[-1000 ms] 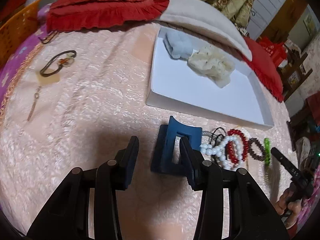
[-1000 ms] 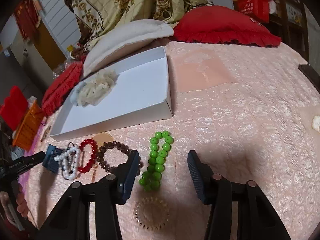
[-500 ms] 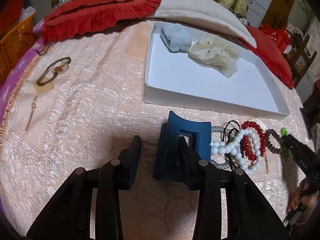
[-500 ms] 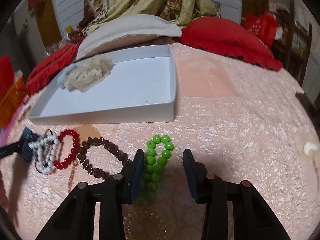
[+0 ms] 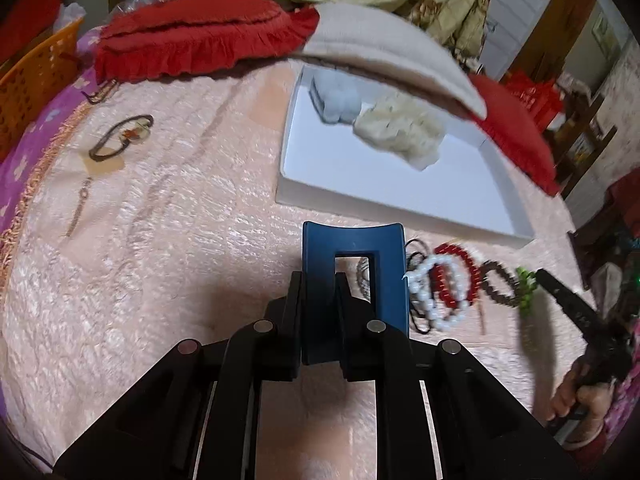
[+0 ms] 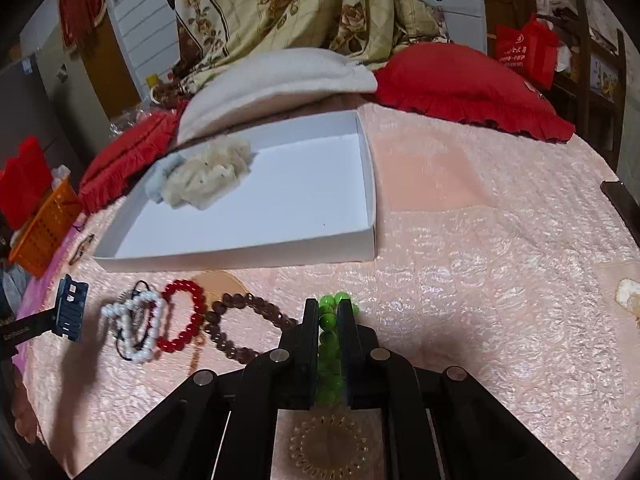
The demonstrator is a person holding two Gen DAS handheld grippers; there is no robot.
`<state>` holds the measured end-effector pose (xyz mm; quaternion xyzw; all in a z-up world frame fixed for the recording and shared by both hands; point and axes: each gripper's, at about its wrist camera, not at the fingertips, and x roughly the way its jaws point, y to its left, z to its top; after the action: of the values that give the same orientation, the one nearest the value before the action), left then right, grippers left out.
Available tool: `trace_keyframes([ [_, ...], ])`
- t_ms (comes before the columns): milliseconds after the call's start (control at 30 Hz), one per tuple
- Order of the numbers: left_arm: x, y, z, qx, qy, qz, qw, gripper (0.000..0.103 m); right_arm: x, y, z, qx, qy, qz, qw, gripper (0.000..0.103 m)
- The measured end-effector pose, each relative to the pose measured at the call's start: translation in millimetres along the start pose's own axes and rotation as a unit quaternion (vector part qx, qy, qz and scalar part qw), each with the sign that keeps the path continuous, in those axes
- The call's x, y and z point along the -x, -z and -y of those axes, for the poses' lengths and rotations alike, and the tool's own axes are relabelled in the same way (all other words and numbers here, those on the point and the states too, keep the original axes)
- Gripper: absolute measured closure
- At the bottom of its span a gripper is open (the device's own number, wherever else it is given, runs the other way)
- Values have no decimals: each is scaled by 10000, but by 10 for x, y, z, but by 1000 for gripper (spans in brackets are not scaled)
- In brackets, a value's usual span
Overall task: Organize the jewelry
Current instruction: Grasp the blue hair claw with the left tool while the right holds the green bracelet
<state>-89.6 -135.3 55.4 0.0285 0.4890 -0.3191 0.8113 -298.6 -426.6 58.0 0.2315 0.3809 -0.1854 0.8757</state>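
1. The left gripper [image 5: 319, 280] is closing its jaws on one side bar of the blue hair claw [image 5: 352, 264], which stands upright between the pads, on the near side of the white tray [image 5: 392, 208].
2. The right gripper [image 6: 328, 312] is clenched on the green bead bracelet [image 6: 329, 334], also just in front of the tray's near wall.
3. Between claw and green beads, along the tray's front, lie a white bead bracelet [image 6: 136, 328], a red one [image 6: 182, 316] and a brown one [image 6: 244, 328].
4. A clear spiral hair tie [image 6: 332, 446] lies under the right gripper.
5. Inside the tray's far corner sit a cream scrunchie [image 5: 404, 130] and a pale blue one [image 5: 334, 98].
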Motion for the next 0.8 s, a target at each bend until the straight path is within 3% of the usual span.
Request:
trace_keyframes([
  [233, 298, 20, 47, -80, 32, 239, 9997, 90, 232, -91, 43, -342, -455, 136, 9983, 94],
  [500, 356, -36, 113, -201, 63, 290, 9994, 90, 432, -322, 30, -510, -787, 285, 9952, 94],
  [800, 295, -394, 194, -341, 66, 315, 9989, 90, 451, -684, -171, -333, -981, 409, 9938, 94],
])
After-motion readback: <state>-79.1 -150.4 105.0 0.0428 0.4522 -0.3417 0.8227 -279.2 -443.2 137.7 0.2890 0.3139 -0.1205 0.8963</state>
